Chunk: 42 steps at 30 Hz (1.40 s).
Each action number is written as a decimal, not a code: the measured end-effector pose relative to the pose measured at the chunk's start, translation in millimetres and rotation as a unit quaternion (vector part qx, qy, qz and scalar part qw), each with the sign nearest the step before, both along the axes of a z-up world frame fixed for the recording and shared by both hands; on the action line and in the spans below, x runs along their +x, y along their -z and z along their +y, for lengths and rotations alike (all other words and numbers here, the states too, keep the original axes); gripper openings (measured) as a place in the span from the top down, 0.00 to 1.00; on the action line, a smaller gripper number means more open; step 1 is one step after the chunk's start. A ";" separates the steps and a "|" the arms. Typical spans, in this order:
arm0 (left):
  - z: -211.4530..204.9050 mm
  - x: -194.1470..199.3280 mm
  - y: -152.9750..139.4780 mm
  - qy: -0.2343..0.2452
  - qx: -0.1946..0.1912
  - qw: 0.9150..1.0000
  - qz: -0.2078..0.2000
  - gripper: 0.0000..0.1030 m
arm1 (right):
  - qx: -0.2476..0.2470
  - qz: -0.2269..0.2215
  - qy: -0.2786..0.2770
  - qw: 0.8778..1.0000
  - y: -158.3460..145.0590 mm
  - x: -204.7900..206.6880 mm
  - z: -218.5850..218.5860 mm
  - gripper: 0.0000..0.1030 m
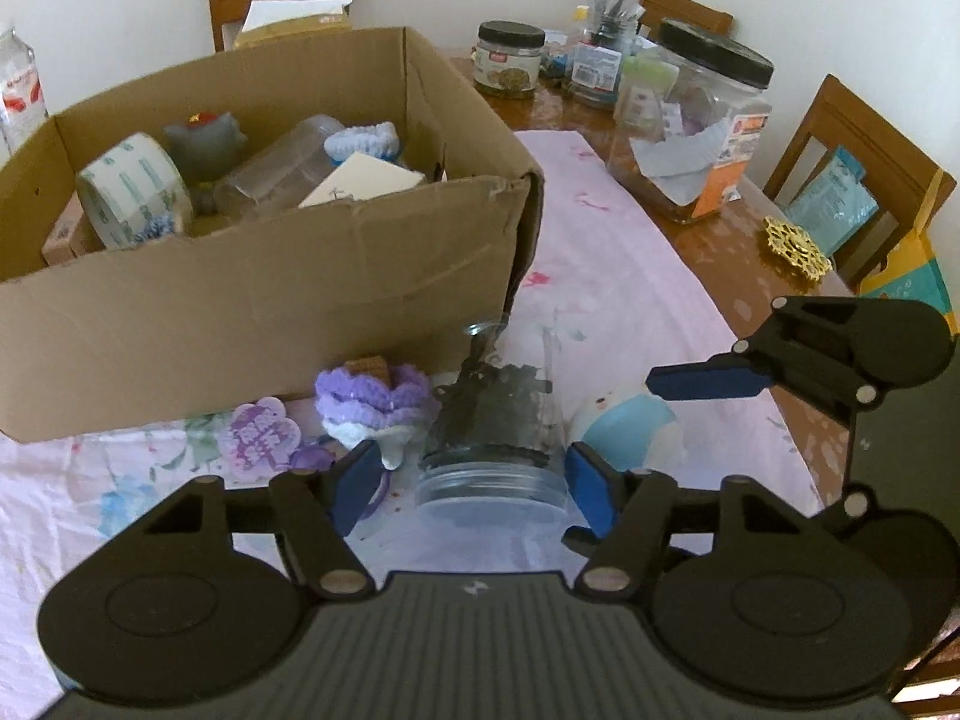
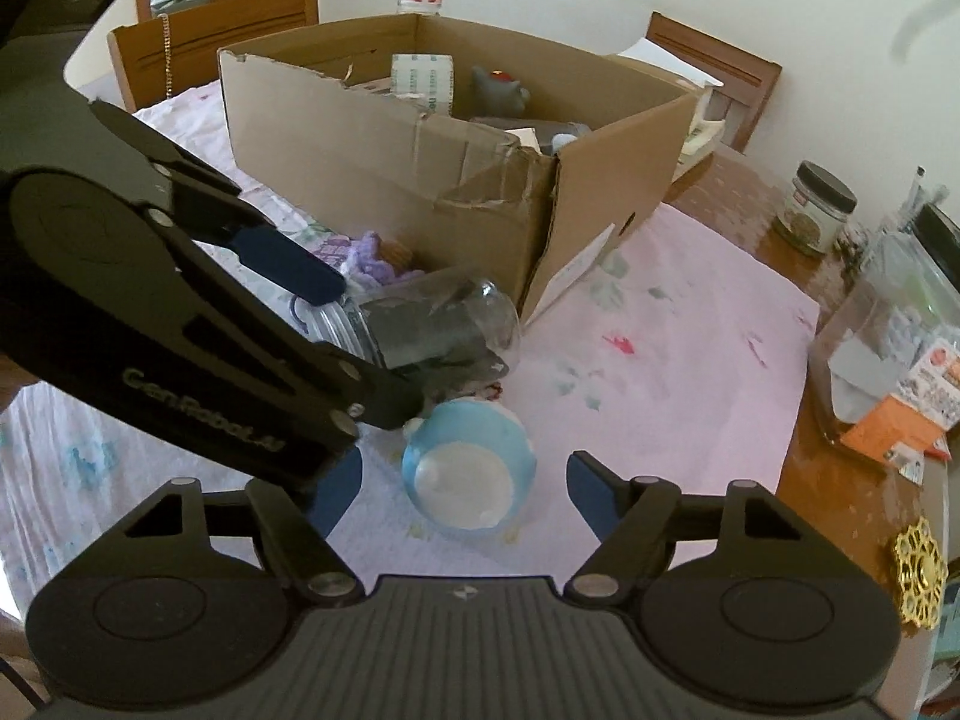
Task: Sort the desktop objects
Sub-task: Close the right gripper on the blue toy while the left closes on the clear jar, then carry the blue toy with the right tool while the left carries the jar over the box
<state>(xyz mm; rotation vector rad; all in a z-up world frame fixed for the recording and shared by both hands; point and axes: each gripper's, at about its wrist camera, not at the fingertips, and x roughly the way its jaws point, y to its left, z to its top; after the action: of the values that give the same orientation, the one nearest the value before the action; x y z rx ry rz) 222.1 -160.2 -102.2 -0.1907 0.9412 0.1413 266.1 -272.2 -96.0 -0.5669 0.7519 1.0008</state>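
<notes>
The left hand-held gripper [image 1: 468, 477] is set astride a clear jar [image 1: 495, 420] lying on the desk [image 1: 630, 276], its pads seemingly touching the jar. The right hand-held gripper [image 2: 465, 489] is held apart around a blue toy [image 2: 468, 474], untouched.

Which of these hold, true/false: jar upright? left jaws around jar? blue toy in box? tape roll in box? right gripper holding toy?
1. The jar stands upright. False: it lies on its side on the cloth.
2. The left gripper has its jaws on either side of the jar. True.
3. The blue toy is in the box. False: it lies on the cloth beside the jar.
4. A tape roll is in the box. True.
5. The right gripper holds the toy. False: its jaws stand clear of it.
</notes>
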 end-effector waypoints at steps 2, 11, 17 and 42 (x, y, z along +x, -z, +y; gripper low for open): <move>1.7 3.0 3.9 -0.004 -0.014 1.000 0.007 0.35 | 0.001 -0.001 -0.005 1.000 0.7 0.3 -0.2 0.27; 3.4 0.6 8.4 -0.004 -0.038 0.999 0.003 0.46 | 0.004 0.006 -0.005 1.000 2.3 4.2 -2.2 0.42; 6.1 -7.8 -1.5 0.002 -0.035 0.999 -0.006 0.47 | 0.009 0.008 -0.003 1.000 -2.4 3.1 -4.6 0.49; 17.9 -41.9 -74.9 0.146 0.019 0.989 -0.004 0.47 | 0.006 0.003 0.034 0.999 -58.7 -11.9 -18.9 0.52</move>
<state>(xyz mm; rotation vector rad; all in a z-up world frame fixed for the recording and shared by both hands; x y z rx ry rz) 180.2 -142.3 -27.3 -0.0174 0.9473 -0.1116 254.2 -291.1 -37.3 -0.5244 0.7654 0.9452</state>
